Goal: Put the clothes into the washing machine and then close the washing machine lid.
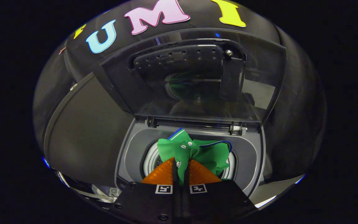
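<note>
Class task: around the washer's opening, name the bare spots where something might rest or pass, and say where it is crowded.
Bare: the grey rim left of the drum, and its strip toward the lid hinge. Crowded: the drum mouth, where the gripper is shut on the green garment.

The gripper (pixel 181 163) points forward and down, its two fingers (pixel 163 174) drawn nearly together so that only a thin gap is left between the tips. Both fingers press on a fold of green garment (pixel 194 152), which is pinched in that gap and bunches out just ahead of the tips. Each finger carries a small square marker near its base, and behind them the gripper's dark body spreads wide.
</note>
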